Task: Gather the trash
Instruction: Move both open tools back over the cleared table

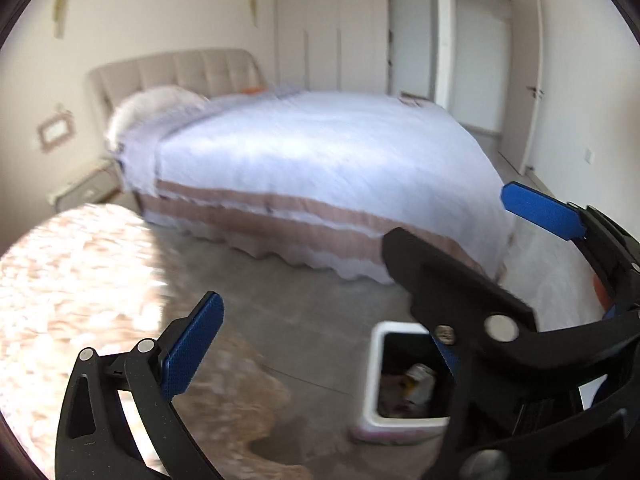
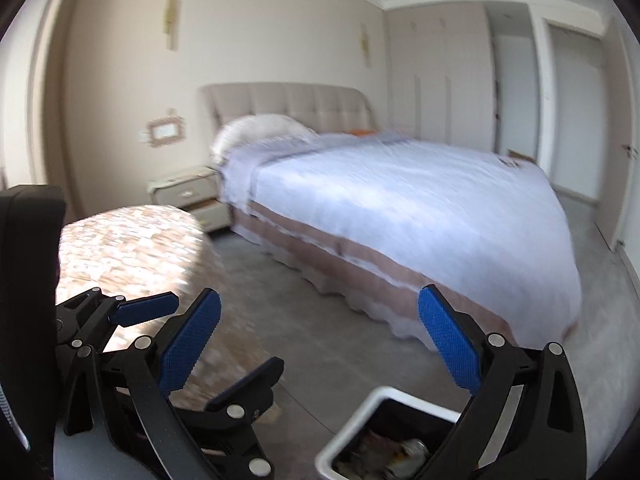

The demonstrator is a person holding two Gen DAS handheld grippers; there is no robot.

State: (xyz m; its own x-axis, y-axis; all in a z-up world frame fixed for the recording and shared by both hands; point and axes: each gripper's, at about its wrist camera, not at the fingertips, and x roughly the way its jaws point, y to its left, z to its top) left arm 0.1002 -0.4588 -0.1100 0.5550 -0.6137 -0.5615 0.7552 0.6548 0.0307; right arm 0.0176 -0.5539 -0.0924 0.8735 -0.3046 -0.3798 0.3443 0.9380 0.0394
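Both grippers' fingers [image 2: 188, 354] apart, empty, above trash bin [image 2: 356, 420].

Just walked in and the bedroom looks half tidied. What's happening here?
A person holds two grippers over a white trash bin on the floor beside the bed. The left gripper and the right gripper are both open and empty. The bin already holds some crumpled trash.
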